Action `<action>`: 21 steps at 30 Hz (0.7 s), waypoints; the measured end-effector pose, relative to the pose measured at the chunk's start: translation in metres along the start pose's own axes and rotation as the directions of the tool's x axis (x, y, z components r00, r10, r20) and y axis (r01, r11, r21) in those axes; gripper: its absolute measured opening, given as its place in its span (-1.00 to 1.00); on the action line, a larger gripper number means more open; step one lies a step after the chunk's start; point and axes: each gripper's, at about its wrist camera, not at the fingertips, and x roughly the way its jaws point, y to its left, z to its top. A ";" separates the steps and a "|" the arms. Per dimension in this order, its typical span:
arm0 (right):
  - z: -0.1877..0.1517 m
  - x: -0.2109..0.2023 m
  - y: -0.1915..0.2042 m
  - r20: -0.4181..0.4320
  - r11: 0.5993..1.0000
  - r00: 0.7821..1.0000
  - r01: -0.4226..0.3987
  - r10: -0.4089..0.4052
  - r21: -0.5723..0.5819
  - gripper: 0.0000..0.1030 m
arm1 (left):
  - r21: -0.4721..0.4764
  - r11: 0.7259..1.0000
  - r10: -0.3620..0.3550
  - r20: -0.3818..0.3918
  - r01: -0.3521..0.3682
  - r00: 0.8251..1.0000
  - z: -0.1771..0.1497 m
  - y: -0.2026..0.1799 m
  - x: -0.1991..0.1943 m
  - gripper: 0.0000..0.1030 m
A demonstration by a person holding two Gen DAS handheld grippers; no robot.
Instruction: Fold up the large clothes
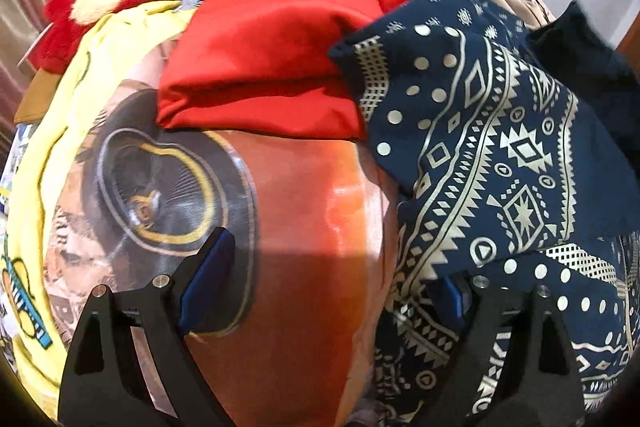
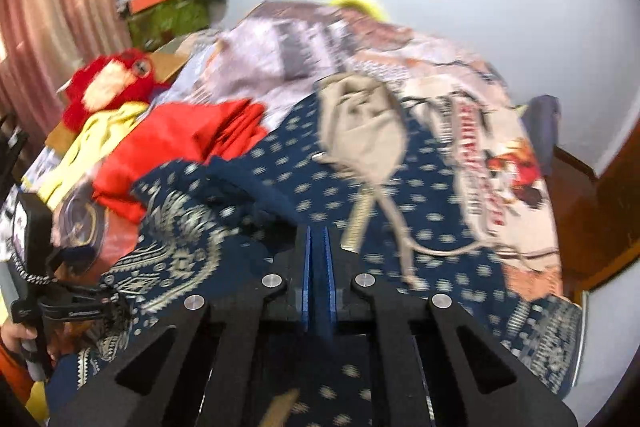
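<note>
Tongs first: right tongs have their blue pads pressed flat together, with navy cloth bunched around the tips. Whether a fold of that cloth is actually caught between the pads cannot be told through the blur. Left tongs stand wide apart and hold nothing; one blue pad hangs over the bed cover, the other is tucked under the edge of the navy cloth.

Bed: printed cover, crowded, serves as the folding surface.

Navy patterned garment: the large piece and, by my reading, the one being worked. It sprawls across the middle of the bed, rumpled; from the left wrist a printed flap lies heaped over itself, its edge overlapping the red garment.

Red garment: folded pile, touching the navy flap.

Beige drawstring garment: lies on top of the navy cloth, cords trailing toward the right tongs.

Yellow cloth and red plush toy: far side, clear of the work.

Step in hand, as I judge it: securing a first hold on the navy garment before spreading it.

- Confirm the right tongs have only one layer, at a hem or corner, not a mid-panel bunch.
- Left tongs should take the matching edge, not the cover beneath.
- Get the beige piece off first; its cords could snag and be dragged along.
- Lift both holds together and draw apart to flatten before any fold.
</note>
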 end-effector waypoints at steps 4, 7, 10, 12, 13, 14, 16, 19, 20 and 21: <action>-0.007 -0.030 -0.026 0.051 0.996 0.997 0.046 -0.050 0.073 -0.91 | -0.001 1.000 0.002 -0.001 -0.002 1.000 -0.006 0.002 -0.004 0.75; -0.017 -0.038 -0.042 0.021 0.993 0.999 0.042 -0.045 0.106 -0.91 | 0.013 1.000 0.011 -0.009 -0.011 1.000 -0.010 0.000 -0.007 0.75; -0.024 -0.029 -0.041 -0.023 0.995 1.000 0.020 -0.018 0.101 -0.90 | 0.040 0.999 0.023 -0.007 -0.023 1.000 -0.016 -0.006 -0.010 0.75; -0.027 -0.022 -0.031 -0.057 0.997 0.998 -0.006 0.011 0.081 -0.88 | 0.047 0.999 0.025 -0.005 -0.025 1.000 -0.019 -0.006 -0.011 0.75; -0.030 -0.020 -0.025 -0.069 0.997 0.997 -0.018 0.022 0.070 -0.79 | 0.049 0.998 0.026 -0.004 -0.026 1.000 -0.020 -0.008 -0.011 0.75; -0.030 -0.013 -0.015 -0.085 0.998 0.996 -0.034 0.039 0.052 -0.71 | 0.050 0.998 0.028 -0.003 -0.027 1.000 -0.021 -0.008 -0.010 0.75; -0.031 -0.006 0.003 -0.098 0.999 0.994 -0.047 0.048 0.017 -0.24 | 0.053 0.998 0.028 -0.002 -0.028 1.000 -0.023 -0.007 -0.008 0.75; -0.030 0.006 0.039 -0.093 0.994 0.993 -0.073 0.066 -0.075 -0.08 | 0.087 0.995 0.040 0.007 -0.041 0.999 -0.024 -0.009 -0.008 0.75; -0.028 0.012 0.052 -0.101 0.991 0.992 -0.083 0.072 -0.109 -0.08 | 0.106 0.993 0.047 0.009 -0.048 0.999 -0.024 -0.011 -0.008 0.75; -0.028 0.019 0.064 -0.111 0.985 0.991 -0.094 0.079 -0.142 -0.08 | 0.118 0.992 0.051 0.012 -0.052 0.999 -0.024 -0.012 -0.008 0.75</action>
